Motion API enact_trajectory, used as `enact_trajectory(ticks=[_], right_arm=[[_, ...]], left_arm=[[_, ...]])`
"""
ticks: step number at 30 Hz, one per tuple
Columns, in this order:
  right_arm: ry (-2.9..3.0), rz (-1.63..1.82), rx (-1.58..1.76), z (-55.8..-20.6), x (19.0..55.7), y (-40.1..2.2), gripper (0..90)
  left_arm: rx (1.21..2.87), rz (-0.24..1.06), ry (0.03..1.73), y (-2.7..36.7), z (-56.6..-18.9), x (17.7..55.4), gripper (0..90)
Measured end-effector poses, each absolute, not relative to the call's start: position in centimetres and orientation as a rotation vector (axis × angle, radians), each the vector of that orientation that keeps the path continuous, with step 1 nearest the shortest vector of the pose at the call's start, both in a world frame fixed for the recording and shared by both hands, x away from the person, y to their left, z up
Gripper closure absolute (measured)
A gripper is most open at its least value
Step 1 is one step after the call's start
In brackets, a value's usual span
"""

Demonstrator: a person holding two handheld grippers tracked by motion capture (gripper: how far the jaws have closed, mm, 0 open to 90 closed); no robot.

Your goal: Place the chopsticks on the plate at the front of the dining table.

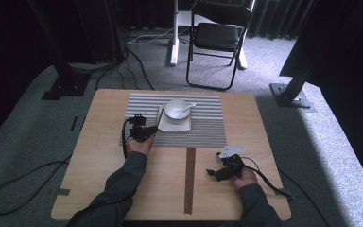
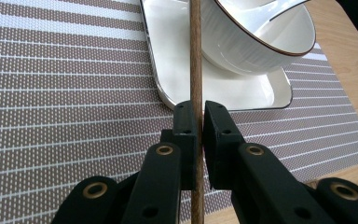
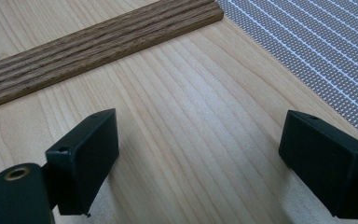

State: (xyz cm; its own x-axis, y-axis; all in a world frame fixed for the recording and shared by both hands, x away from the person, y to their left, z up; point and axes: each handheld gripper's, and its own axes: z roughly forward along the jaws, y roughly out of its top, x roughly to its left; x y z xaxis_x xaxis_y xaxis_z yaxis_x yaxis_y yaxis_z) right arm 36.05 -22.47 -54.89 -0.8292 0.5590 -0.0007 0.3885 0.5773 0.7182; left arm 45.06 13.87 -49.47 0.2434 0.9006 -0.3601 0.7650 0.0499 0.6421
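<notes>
— Chopstick (image 2: 195,60), thin and brown: where does it sit?

— In the left gripper view it runs straight up the middle of the frame, pinched between the fingers (image 2: 186,121) of the left gripper (image 2: 196,122), which are closed tight on it. Its upper length crosses in front of the white tray (image 2: 168,60) and passes just beside the rim of the white bowl (image 2: 261,37).

— What lies to the left of it?

— Open striped placemat (image 2: 51,93), bare right out to the left edge of the frame. In the high view the left gripper (image 1: 146,133) hangs over the placemat's lower left part, just beside the tray's (image 1: 161,124) lower left corner.

— And further right?

— A dark wooden strip (image 1: 189,179) lies on the tabletop (image 1: 99,179) at the lower centre. Right of it, the right gripper (image 1: 213,173) sits low over bare wood, well apart from the bowl (image 1: 176,109). Its fingers (image 3: 86,158) stand wide apart with nothing between them; the placemat's edge (image 3: 317,51) cuts across the upper right of that view.
</notes>
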Motion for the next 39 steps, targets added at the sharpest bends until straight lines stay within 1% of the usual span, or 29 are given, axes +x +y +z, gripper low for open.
enact_trajectory(ticks=[19, 28, 39], right_arm=[[2.582, 1.093, 0.789, -54.9, 36.1, -22.5, 11.3], [2.582, 1.093, 0.788, -54.9, 36.1, -22.5, 11.3], [2.582, 1.093, 0.789, -54.9, 36.1, -22.5, 11.3]], left_arm=[[1.726, 0.207, 1.56, 13.5, -49.5, 46.4, 84.4], [1.694, 0.174, 1.569, 13.4, -49.6, 47.1, 84.4], [1.668, 0.164, 1.574, 13.4, -49.3, 47.7, 84.4]])
